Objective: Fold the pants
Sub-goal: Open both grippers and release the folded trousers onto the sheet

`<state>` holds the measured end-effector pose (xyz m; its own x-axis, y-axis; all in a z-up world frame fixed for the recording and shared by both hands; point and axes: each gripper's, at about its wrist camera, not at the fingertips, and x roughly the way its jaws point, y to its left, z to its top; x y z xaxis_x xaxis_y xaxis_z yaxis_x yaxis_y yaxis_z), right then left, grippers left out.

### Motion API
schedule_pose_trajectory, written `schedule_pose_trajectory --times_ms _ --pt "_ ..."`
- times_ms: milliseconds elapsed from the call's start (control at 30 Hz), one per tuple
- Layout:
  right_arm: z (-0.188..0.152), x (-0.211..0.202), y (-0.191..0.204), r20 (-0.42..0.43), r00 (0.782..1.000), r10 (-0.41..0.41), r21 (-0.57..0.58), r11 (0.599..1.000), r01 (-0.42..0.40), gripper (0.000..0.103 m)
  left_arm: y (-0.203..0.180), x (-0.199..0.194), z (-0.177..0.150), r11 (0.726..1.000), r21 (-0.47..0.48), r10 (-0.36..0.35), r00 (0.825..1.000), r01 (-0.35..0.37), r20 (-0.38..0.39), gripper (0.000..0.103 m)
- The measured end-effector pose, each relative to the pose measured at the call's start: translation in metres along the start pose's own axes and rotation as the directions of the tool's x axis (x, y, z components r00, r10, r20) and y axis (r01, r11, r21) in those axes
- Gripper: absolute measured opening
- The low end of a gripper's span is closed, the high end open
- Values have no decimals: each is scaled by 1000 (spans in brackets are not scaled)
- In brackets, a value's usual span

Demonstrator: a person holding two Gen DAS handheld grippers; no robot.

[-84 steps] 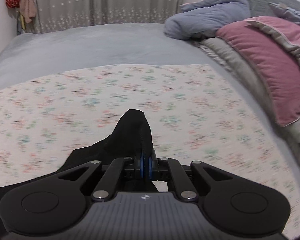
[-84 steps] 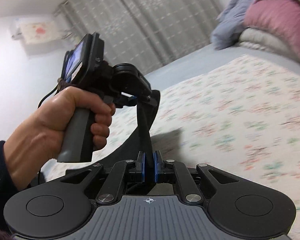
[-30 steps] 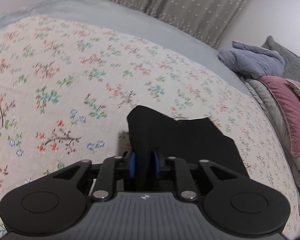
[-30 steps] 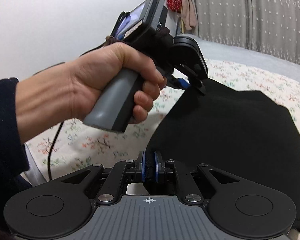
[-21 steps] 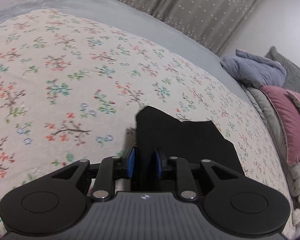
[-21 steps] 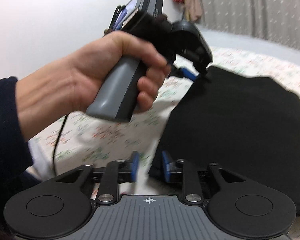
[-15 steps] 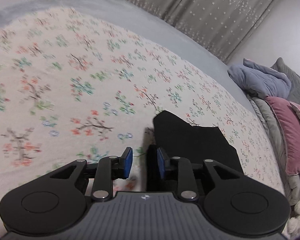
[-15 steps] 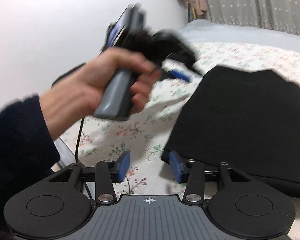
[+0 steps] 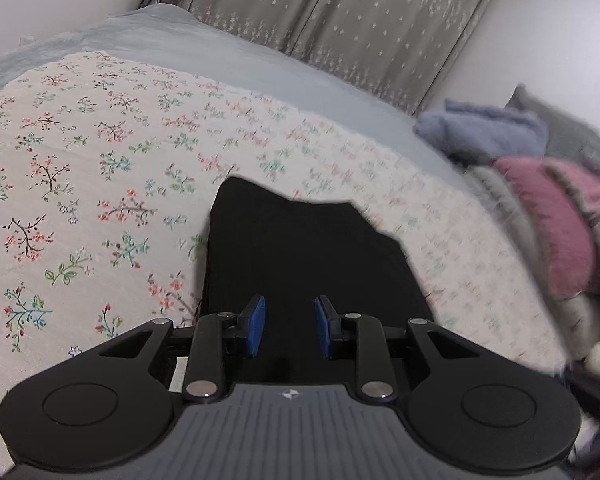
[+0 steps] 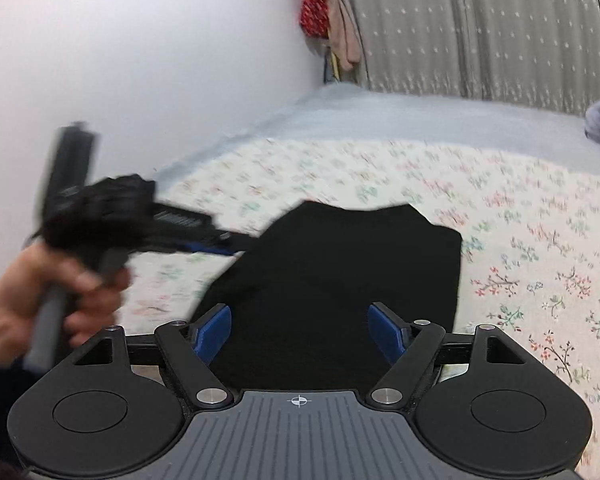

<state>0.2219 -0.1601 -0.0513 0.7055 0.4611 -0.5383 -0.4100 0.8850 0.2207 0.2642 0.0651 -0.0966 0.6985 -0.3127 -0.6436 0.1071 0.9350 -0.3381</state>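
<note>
**Currently: Both Grippers Released, Pants Folded on Bedspread**

Nearest in the left wrist view, the left gripper [image 9: 288,326] stands partly open, its blue pads [image 9: 255,324] apart with nothing clamped between them. Nearest in the right wrist view, the right gripper [image 10: 300,334] stands wide; its jaws have just been opening, and its blue pads [image 10: 214,332] press on nothing. In both views black cloth shows in the gap between the pads, lying below them rather than gripped.

Just beyond both grippers, the black pants [image 9: 300,256] lie flat as a folded stack on the floral bedspread [image 9: 80,184]. The far edge of the stack is uneven, with a notch along it.

At the left of the right wrist view, a person's hand [image 10: 40,296] grips the handle of the left gripper, blurred; its fingers reach toward the near left edge of the pants.

Farther off, a grey blanket [image 9: 228,64] covers the bed past the bedspread. To the right lie a pink pillow [image 9: 556,224] and a blue-grey bundle [image 9: 488,128]. A grey starred curtain [image 9: 360,20] hangs at the back.
</note>
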Motion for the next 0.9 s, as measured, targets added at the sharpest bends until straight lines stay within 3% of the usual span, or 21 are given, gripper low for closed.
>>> schedule_pose_trajectory --times_ms 133,300,433,567,667,700,767,833,900 --pt "1 43 -29 -50 999 16 17 1000 -15 75 -1 21 -9 996 70 61 998 -60 -9 45" --pt "-29 74 -47 -111 994 12 86 996 -2 74 4 39 -18 990 107 95 995 -91 -32 44" --pt "-39 80 -31 -124 991 -40 -25 999 38 77 1 40 -24 983 146 112 993 -107 -23 44" --pt "-41 80 -35 -130 991 -29 -24 999 26 77 1 34 -24 982 163 100 995 -95 -19 44" --pt "-31 70 -40 -144 990 7 11 1000 -6 76 8 26 -18 991 122 61 998 -58 -14 45" --pt "-27 64 -44 -132 991 19 33 999 -15 76 11 23 -16 993 109 53 999 -52 -6 51" --pt "-19 51 -53 -97 995 30 64 998 -24 76 18 18 -10 993 86 74 997 -76 24 72" --pt "-13 42 -65 -65 998 20 98 995 -14 76 25 17 -4 993 60 101 994 -103 40 74" --pt "-11 40 -82 -51 998 25 165 986 -16 76 37 19 1 997 -13 79 997 -78 24 74"
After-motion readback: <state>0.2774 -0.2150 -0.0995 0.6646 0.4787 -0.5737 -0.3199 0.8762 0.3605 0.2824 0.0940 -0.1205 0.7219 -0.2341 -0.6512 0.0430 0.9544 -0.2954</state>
